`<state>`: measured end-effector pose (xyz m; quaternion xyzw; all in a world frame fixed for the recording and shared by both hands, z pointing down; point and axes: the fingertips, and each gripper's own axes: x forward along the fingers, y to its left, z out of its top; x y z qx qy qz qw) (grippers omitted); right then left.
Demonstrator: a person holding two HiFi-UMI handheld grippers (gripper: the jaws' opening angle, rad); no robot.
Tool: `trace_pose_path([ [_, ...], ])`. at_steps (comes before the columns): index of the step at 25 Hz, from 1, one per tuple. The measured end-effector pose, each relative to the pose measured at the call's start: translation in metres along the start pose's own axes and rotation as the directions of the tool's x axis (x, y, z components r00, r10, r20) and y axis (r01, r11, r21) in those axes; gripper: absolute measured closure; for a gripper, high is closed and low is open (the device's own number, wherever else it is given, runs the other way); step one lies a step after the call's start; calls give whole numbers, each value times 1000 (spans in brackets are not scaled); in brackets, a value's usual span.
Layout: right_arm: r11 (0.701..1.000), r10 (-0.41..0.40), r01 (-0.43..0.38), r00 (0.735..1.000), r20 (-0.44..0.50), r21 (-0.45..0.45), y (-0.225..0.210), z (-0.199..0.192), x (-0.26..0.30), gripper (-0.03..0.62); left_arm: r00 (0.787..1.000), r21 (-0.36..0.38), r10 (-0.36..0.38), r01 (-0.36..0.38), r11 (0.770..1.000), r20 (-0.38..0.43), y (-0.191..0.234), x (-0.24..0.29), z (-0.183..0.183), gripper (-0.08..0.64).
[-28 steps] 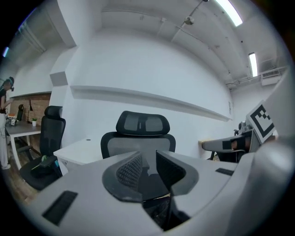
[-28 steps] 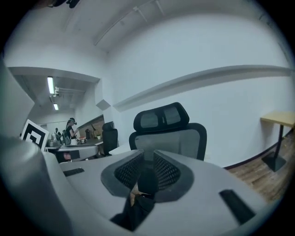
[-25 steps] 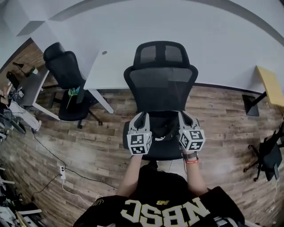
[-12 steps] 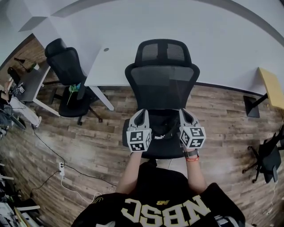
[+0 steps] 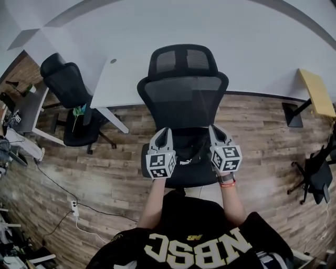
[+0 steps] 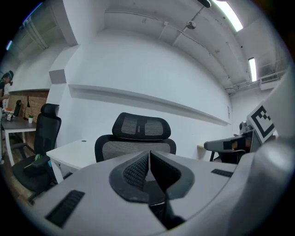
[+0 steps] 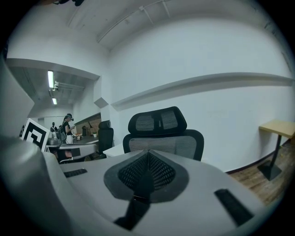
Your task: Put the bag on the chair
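1. The black fabric bag (image 5: 187, 157) lies on the seat of the black mesh office chair (image 5: 184, 100).
2. We hold the left gripper (image 5: 166, 132) closed with nothing visibly caught; the right gripper (image 5: 213, 128) pinches the bag's dark strap (image 7: 137, 193).
3. Around us we see a white desk (image 5: 118, 84), a wood-plank floor (image 5: 115, 173) and a white wall (image 5: 236, 42).

Office. Black mesh office chair (image 5: 182, 100) with a headrest sits at a white desk (image 5: 123, 84) against a plain white wall. Second office chair (image 5: 68, 89) at the left by another desk (image 5: 29, 107) with clutter on it; third chair (image 5: 315, 178) at the far right, beyond a wood-topped table (image 5: 316, 93). Wood-plank floor (image 5: 115, 173), with a power strip (image 5: 74, 207) and cables on it near left. Ceiling tube lights (image 6: 229, 11) overhead.
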<state>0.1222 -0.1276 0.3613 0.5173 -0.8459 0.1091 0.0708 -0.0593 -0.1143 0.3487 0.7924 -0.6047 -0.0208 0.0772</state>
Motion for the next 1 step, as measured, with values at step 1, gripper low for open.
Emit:
trace_pose_path([
  [1, 1000, 0, 0, 1000, -1, -2, -1, 1, 3, 581, 1000, -2, 0, 0, 1000, -1, 2, 3, -1, 535],
])
